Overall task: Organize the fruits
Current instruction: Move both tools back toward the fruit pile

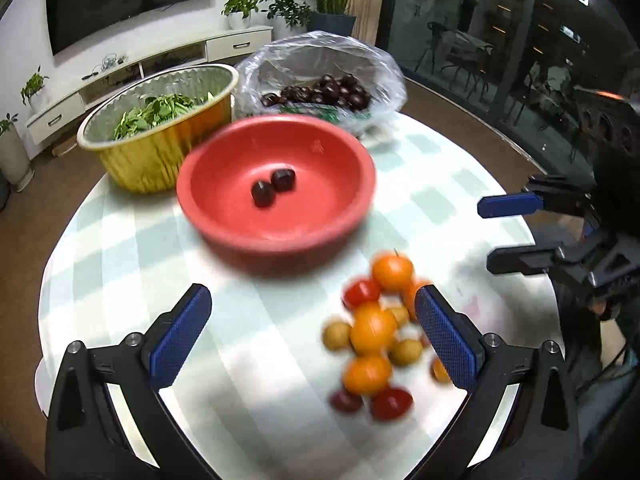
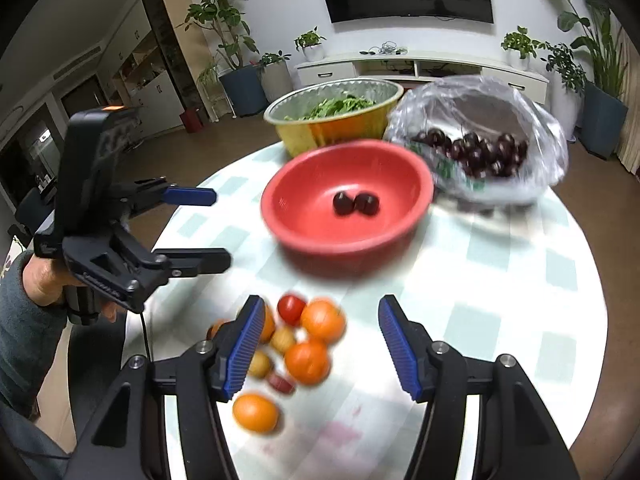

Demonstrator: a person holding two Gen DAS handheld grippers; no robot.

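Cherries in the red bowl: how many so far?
2. Both cherries lie side by side, touching, near the middle of the red bowl. Nothing hides the bowl floor; many more remain in the plastic bag.

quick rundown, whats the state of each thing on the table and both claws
red bowl: upright, two cherries inside
plastic bag: open at the top, holds many dark cherries
foil bowl: upright, holds green leaves
loose fruit pile: on the tablecloth, outside any container
left claw: open, empty
right claw: open, empty, above the fruit pile
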